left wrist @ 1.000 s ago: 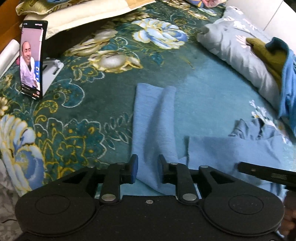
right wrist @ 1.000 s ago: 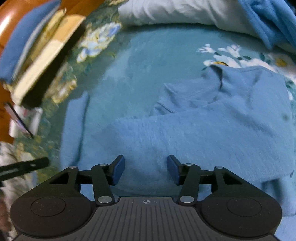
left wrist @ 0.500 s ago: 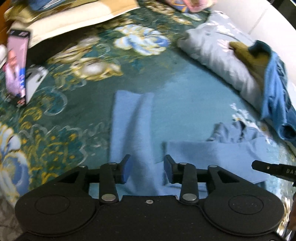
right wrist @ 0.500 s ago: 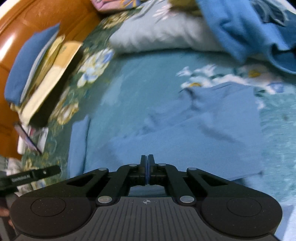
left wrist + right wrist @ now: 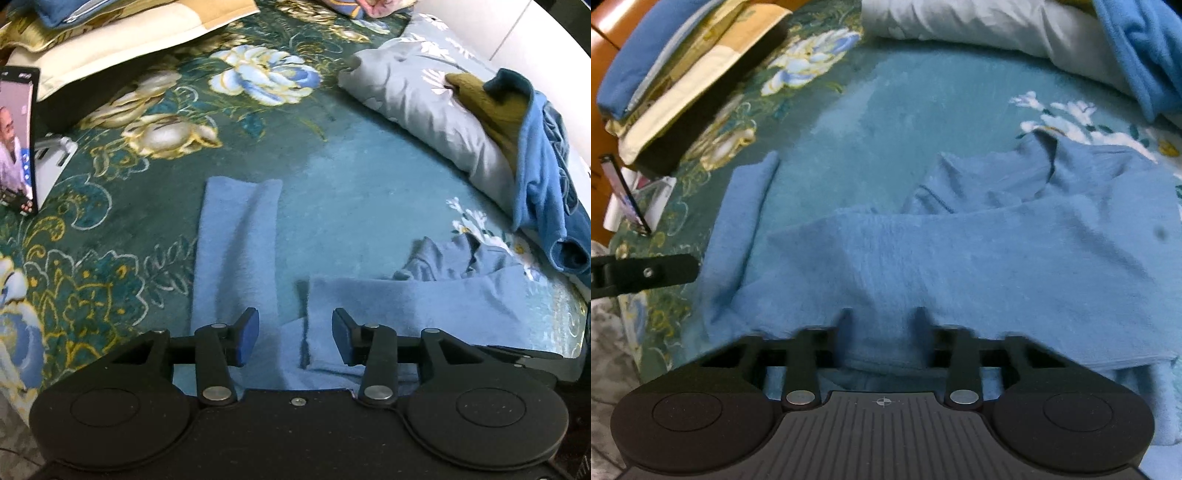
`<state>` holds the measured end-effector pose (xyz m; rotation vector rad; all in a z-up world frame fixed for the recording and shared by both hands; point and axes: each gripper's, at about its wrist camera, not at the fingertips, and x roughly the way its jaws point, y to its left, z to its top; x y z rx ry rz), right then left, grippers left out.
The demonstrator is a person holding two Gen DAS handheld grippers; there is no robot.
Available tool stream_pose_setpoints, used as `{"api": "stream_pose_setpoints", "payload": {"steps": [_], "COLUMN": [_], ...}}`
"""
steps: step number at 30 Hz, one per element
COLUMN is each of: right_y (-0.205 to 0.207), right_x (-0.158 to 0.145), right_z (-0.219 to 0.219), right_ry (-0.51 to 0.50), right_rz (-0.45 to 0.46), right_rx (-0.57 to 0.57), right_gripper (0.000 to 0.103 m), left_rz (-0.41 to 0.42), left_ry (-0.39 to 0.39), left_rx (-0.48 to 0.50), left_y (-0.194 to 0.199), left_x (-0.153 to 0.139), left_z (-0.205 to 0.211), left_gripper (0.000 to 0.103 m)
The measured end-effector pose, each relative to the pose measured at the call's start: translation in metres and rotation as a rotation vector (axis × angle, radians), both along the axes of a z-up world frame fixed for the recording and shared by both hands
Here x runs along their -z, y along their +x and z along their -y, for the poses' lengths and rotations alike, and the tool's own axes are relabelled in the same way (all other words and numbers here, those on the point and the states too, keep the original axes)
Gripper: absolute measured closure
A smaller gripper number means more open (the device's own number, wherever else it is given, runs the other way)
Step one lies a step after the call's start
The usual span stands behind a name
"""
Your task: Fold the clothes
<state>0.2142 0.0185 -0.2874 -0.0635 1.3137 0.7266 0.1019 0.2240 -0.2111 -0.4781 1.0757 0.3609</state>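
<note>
One light blue sweater (image 5: 960,254) lay spread on the flowered bedspread (image 5: 110,221), its body folded across in front of both tools and one sleeve (image 5: 236,251) stretched away toward the pillows. It looked soft, fleecy and light, likely to sag and drag unless pinched at a hem or folded edge, where the layers were thickest. The left gripper (image 5: 293,341) hovered over the fabric with its fingers spread apart, holding nothing. The right gripper (image 5: 882,321) was blurred, its fingers apart around a hump of cloth, not closed on it. A second pile of blue clothes (image 5: 546,199) rested on one grey bundle (image 5: 424,99); one phone (image 5: 16,140) stood nearby.
</note>
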Motion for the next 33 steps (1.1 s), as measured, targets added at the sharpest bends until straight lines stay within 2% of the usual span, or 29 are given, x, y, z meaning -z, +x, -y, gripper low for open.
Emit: {"api": "stream_pose_setpoints", "payload": {"steps": [2,9,13,18,22,25,29,33], "right_y": [0.004,0.022,0.044,0.073,0.092,0.099,0.101,0.1], "right_x": [-0.002,-0.028,-0.053,-0.087,-0.097,-0.082,-0.054,-0.045], "right_z": [0.006,0.043,0.081,0.165,0.239,0.277,0.298,0.309], "right_ry": [0.024,0.105,0.088,-0.046,-0.218,-0.318,-0.432,-0.425], "right_rz": [-0.029,-0.022,0.074,0.246,0.333,0.334,0.321,0.298], "right_rx": [0.025,0.153,0.266,0.434,0.591,0.68,0.754,0.827], "right_gripper": [0.101,0.103,0.103,0.103,0.103,0.103,0.103,0.102], "left_rz": [-0.004,0.012,0.029,0.046,0.048,0.04,0.012,-0.023], "left_ry": [0.0,-0.007,-0.018,-0.045,-0.076,-0.091,-0.097,-0.113], "left_rx": [-0.009,-0.016,0.005,0.071,0.143,0.205,0.276,0.307], "left_y": [-0.002,0.003,0.014,0.034,0.056,0.073,0.092,0.102], "left_x": [0.001,0.0,0.002,0.009,0.022,0.033,0.047,0.057], "left_z": [-0.002,-0.003,0.002,0.012,0.024,0.035,0.048,0.052], "left_gripper": [0.061,0.06,0.059,0.055,0.054,0.054,0.053,0.053]}}
